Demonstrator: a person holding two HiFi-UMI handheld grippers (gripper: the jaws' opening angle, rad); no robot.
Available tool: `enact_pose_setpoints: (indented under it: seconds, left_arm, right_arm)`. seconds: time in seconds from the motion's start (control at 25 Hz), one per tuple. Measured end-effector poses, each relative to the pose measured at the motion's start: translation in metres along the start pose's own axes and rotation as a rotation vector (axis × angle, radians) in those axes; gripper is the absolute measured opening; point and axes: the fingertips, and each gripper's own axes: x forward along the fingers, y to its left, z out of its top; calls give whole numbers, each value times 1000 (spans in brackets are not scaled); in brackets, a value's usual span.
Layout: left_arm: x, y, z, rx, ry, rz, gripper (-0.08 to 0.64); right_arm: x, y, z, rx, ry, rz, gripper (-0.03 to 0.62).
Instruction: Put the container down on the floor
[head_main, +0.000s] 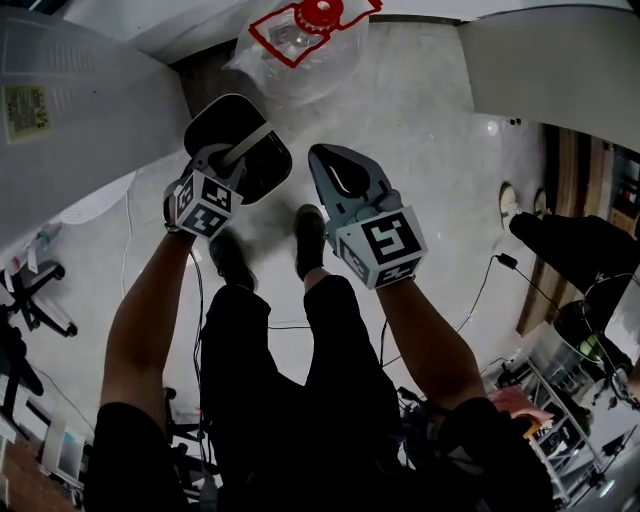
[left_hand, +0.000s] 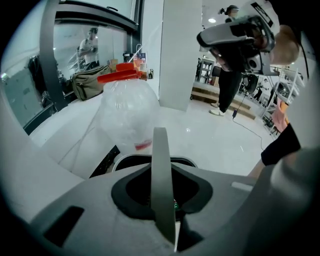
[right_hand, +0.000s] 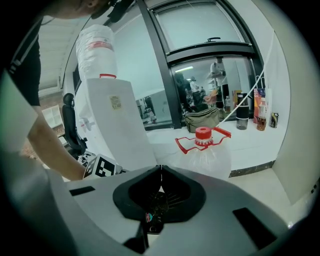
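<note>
The left tongs (head_main: 225, 168) are closed to a narrow gap on the grey handle (left_hand: 161, 165) of the container (head_main: 262, 168). It is a dark-mouthed pail with a pale rim, and it hangs just beyond and below their tips. The right tongs (right_hand: 160, 172) are pressed together on nothing, just beside the left pair and apart from the pail.

The pail looks stiff-walled. Since one pair carries it alone, I judge it fairly light, though the dark mouth does not show whether anything is inside. The handle is a thin flat strap that probably pivots, so the pail can swing or tip under the tips. The hold sits about mid-handle, which seems the right place. The base should meet the floor (head_main: 420, 140) flat before the strap is let go.

Ahead of both tongs a clear jug (head_main: 300, 50) with a red cap stands on the glossy pale floor. A white cabinet (head_main: 90, 110) comes near on the left of the left tongs. A pale wall (head_main: 545, 70) stands well apart on the right of the right tongs. Behind the tips are the person's shoes (head_main: 310, 240). The bare patch between jug and shoes looks roomy enough, though a smooth floor may let the base slide.
</note>
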Motion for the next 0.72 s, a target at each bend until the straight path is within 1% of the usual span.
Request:
enact_pose_setpoints:
  seconds: [0.16,0.36,0.52,0.64,0.72]
  left_arm:
    - [12,3,-7,6,9,0,74]
    - [22,8,-15,-2,6,0,75]
    - [28,18,-13,7,8,4,75]
    - [31,19,-12,-12,-6,-6,77]
    - [31,21,-11,-11,-2,2,78]
  right_arm:
    - [7,-5,-9,33,-8,-14,9]
    - [12,-2,-25,51,11,-10,9]
    - [14,-1,-35,69,26,-13,9]
    - [14,2,-41,75,34,-12,9]
    - [15,3,-42,79,35,-11,9]
